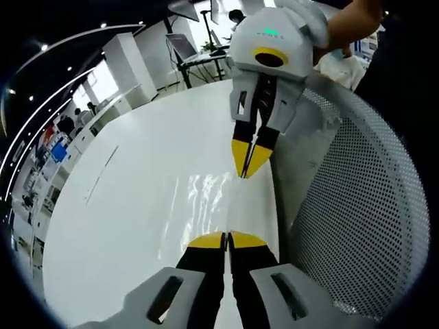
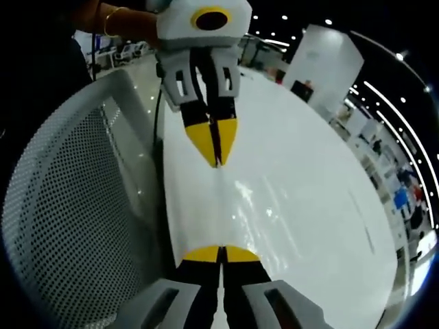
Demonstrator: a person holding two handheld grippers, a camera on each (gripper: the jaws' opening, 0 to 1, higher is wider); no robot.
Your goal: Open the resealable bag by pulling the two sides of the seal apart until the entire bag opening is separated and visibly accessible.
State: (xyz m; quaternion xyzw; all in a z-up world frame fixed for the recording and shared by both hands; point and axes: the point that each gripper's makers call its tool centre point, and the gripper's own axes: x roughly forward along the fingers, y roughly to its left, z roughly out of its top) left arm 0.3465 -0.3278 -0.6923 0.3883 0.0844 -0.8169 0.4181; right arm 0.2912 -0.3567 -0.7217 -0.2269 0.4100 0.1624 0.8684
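Note:
A clear resealable bag (image 1: 206,199) hangs over the white table (image 1: 130,205), visible mostly as glints. Its top edge runs as a thin line between the two grippers. At the bottom of the left gripper view, my left gripper (image 1: 226,238) is shut on the near end of that edge. The right gripper (image 1: 247,168) comes down from above, its yellow tips pinched on the far end. In the right gripper view the bag (image 2: 257,202) shimmers to the right of the edge line. There my right gripper (image 2: 221,252) is shut below and the left gripper (image 2: 217,156) is shut above. The seal looks closed.
A white perforated chair back (image 1: 357,205) curves close beside the grippers, and the same chair back (image 2: 75,192) shows in the right gripper view. A hand with a bracelet (image 2: 113,17) holds the left gripper. Desks, shelves and people stand far off behind the table.

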